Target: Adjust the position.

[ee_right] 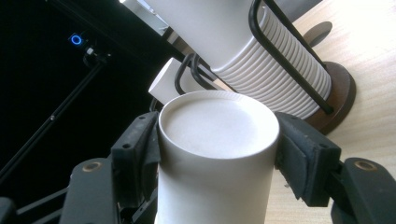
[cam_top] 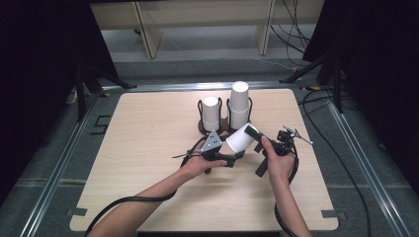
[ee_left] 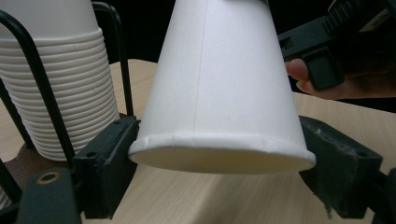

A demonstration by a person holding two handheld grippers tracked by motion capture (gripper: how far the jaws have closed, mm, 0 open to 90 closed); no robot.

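The paper cup [cam_top: 240, 138], light and easily crushed, was pinched at its closed base by the right gripper [ee_right: 217, 154] and at its rim by the left gripper [ee_left: 219, 158].

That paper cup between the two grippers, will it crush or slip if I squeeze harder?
The paper cup looks thin-walled, so it probably dents under a hard squeeze. Its rolled rim, between the left gripper pads, seems stiffer. The tapered sides at the right gripper might let it slide.
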